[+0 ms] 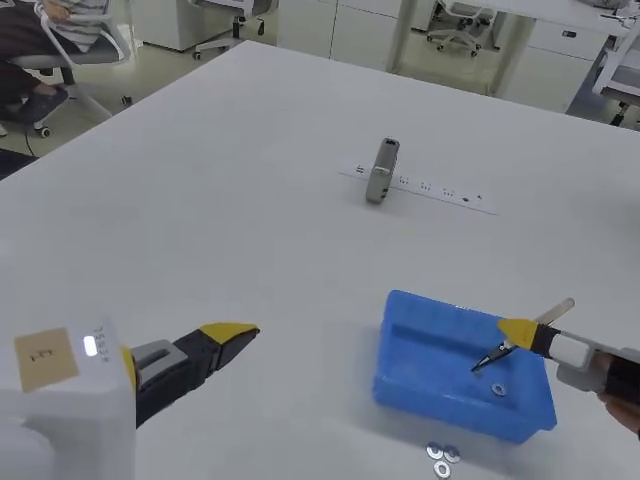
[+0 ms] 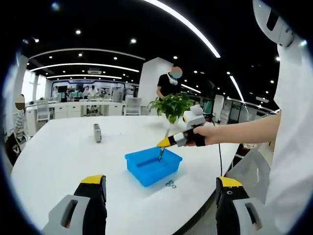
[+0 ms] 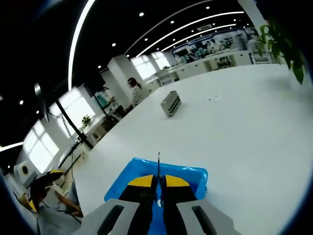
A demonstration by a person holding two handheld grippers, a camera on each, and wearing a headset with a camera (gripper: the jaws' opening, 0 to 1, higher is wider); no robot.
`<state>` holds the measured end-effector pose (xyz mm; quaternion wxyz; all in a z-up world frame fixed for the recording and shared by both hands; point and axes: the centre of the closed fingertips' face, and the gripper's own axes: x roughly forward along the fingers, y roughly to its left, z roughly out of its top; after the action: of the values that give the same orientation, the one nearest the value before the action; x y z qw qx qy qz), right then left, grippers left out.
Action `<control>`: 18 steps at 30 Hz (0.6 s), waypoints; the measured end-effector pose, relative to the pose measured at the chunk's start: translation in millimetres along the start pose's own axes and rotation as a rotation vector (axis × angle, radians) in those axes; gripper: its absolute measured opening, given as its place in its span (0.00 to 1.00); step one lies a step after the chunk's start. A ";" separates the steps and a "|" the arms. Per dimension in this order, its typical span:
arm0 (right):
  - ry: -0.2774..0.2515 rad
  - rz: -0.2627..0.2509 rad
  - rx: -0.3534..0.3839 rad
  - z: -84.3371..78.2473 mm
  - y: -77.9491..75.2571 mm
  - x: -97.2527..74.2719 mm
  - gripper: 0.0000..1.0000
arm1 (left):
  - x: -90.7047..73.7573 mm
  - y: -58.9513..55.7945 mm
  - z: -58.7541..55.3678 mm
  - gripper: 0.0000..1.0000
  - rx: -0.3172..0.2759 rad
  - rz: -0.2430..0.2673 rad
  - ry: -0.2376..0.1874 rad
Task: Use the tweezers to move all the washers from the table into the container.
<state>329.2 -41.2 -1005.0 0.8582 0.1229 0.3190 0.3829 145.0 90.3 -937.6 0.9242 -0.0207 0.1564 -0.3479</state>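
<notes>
One washer [image 1: 498, 390] seems to lie in the blue container [image 1: 440, 405], with loose washers [image 1: 441, 458] left on the worktop [image 1: 250, 230] just beside its near wall, while the right tool [image 1: 520, 333] clamps the tweezers [image 1: 490, 358] above it and the left tool [image 1: 228, 337] stands apart, empty.

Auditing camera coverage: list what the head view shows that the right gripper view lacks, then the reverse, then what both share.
Head view adds: a small cluster of washers on the table beside the blue container, one washer inside it, and the left gripper. Right gripper view adds: plant leaves and a standing person in the distance. Both: the blue container, the tweezers clamped in the right gripper tongs with tips over the container, and the grey box on the table.
</notes>
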 end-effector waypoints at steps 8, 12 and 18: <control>0.046 -0.034 -0.124 -10.2 -2.9 4.6 0.03 | -3.2 1.6 -0.1 0.94 0.002 0.007 -0.003; 0.049 -0.034 -0.190 -12.0 0.1 7.1 0.03 | -4.7 2.5 -1.9 0.94 0.005 0.017 -0.002; 0.077 -0.062 -0.372 -14.3 5.2 6.7 0.03 | -8.4 5.2 -3.9 0.94 0.001 0.035 -0.005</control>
<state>320.4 -33.3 -1016.6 0.8648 -0.0626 0.2788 0.4130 141.2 100.0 -939.8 0.9305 -0.0185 0.1545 -0.3317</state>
